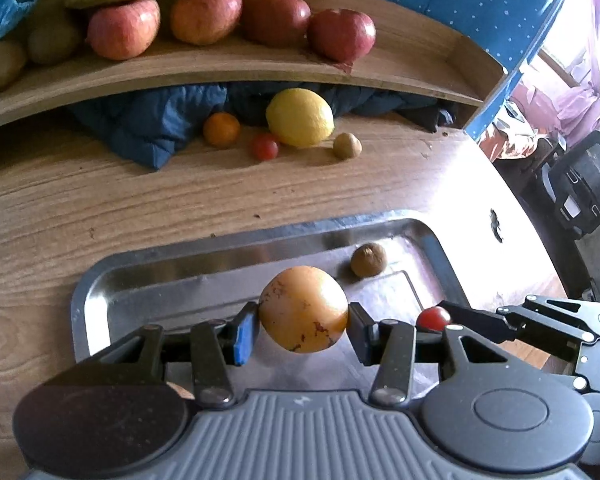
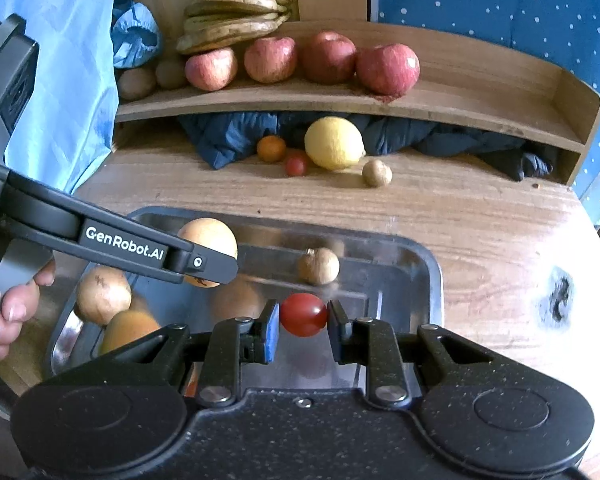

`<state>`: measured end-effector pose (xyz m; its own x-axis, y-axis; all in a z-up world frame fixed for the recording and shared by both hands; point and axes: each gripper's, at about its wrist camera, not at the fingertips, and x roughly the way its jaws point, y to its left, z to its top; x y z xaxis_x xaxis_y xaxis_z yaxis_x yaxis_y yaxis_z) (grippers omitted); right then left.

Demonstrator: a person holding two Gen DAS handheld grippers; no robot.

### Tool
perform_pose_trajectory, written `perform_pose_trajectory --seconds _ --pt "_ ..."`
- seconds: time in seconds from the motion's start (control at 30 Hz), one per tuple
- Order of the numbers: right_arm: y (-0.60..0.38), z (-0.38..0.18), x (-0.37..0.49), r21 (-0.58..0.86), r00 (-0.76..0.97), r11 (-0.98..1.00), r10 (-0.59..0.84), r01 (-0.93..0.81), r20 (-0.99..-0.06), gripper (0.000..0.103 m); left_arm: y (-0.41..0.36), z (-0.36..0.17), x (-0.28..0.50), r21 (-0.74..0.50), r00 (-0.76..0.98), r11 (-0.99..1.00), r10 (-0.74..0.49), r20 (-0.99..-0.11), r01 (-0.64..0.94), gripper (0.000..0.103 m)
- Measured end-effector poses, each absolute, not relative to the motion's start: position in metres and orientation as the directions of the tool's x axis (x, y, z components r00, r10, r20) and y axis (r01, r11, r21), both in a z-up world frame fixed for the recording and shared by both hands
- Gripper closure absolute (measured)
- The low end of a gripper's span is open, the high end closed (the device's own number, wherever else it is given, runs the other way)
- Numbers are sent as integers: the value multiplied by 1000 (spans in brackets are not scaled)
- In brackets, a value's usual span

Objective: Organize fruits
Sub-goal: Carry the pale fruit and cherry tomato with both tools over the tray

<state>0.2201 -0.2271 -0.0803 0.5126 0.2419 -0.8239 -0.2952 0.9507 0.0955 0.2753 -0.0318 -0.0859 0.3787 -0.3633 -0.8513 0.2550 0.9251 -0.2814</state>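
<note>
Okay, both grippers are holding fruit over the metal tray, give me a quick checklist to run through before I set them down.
1. Left gripper clamped on the orange fruit: ok, pads on both sides.
2. Right gripper clamped on the cherry tomato: ok.
3. Both fruits above the metal tray: ok.
4. Bare tray floor under the tomato: ok; the small brown fruit lies further back.
5. Bare floor under the orange fruit: cannot tell; other fruits lie at the tray's left end.
6. Grippers apart from each other: ok, but close.

apples (image 2: 300, 60) on shelf (image 2: 460, 116) | lemon (image 2: 334, 143) under | tray (image 2: 428, 264) in front
</note>
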Motion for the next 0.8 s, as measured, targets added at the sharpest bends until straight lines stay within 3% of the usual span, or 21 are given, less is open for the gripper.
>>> perform_pose_trajectory --seconds 0.8 --pt "-229 -91 160 83 447 929 250 -360 -859 76 -55 -96 247 -250 360 934 -331 -872 254 51"
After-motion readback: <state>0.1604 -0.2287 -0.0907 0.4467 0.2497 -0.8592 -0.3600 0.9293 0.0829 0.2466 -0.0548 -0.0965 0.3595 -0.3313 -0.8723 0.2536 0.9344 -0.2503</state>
